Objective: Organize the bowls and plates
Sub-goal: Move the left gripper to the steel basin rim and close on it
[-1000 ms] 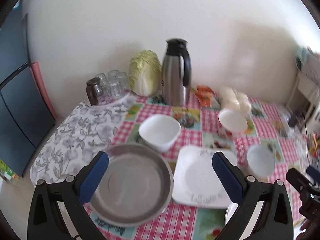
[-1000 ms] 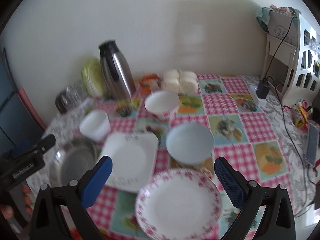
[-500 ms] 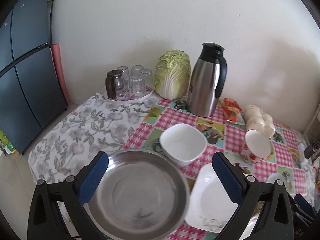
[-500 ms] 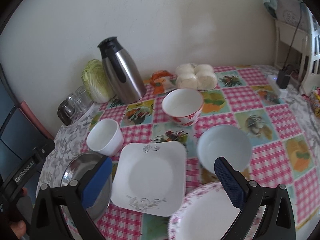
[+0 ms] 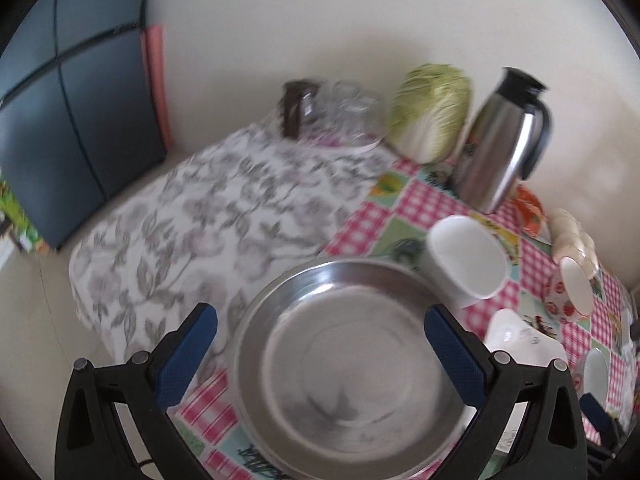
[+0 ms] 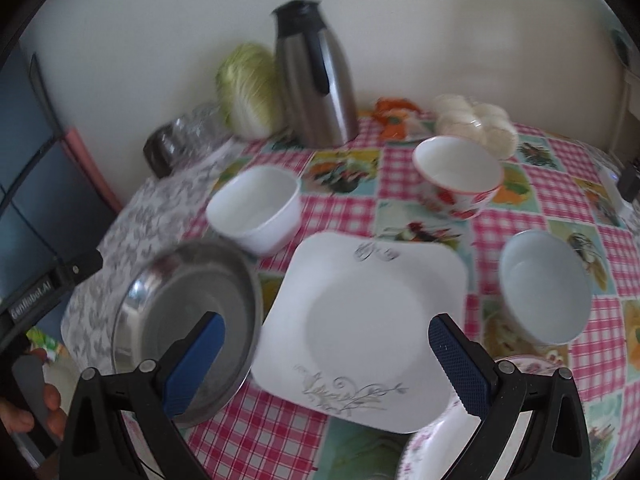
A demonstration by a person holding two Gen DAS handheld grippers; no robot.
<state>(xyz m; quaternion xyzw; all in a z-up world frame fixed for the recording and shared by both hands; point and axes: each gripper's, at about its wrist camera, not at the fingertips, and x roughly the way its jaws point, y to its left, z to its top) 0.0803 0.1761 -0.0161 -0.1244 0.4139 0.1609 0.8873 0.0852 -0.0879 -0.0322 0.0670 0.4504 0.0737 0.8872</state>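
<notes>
Hovering over the near left part of the table, the left gripper (image 5: 320, 350) has its blue-padded fingers spread wide and grips nothing; the steel pan (image 5: 348, 368) lies on the cloth below and between them. The right gripper (image 6: 326, 354) is likewise wide apart and empty, poised above the square white plate (image 6: 364, 304), which sits flat on the pink checked tablecloth (image 6: 500, 220).

In the right wrist view the steel pan lies just left of the square plate, their edges close or touching; it cannot be told which. Behind the pan stands a square white bowl (image 6: 256, 210), and farther right a round bowl with a red pattern (image 6: 458, 176). A pale blue bowl (image 6: 546, 286) stands right of the square plate, and a pink floral plate (image 6: 436, 440) shows at the lower edge, partly hidden by the gripper's finger.

At the back, against the wall, are a steel thermos jug (image 6: 316, 80), a cabbage (image 6: 250, 88), blurred glasses (image 6: 200, 124) and a pack of pale buns (image 6: 476, 124). A grey floral cloth (image 5: 208, 216) covers the table's left end. A person's hand (image 6: 28, 412) holds the left gripper's handle at the lower left.
</notes>
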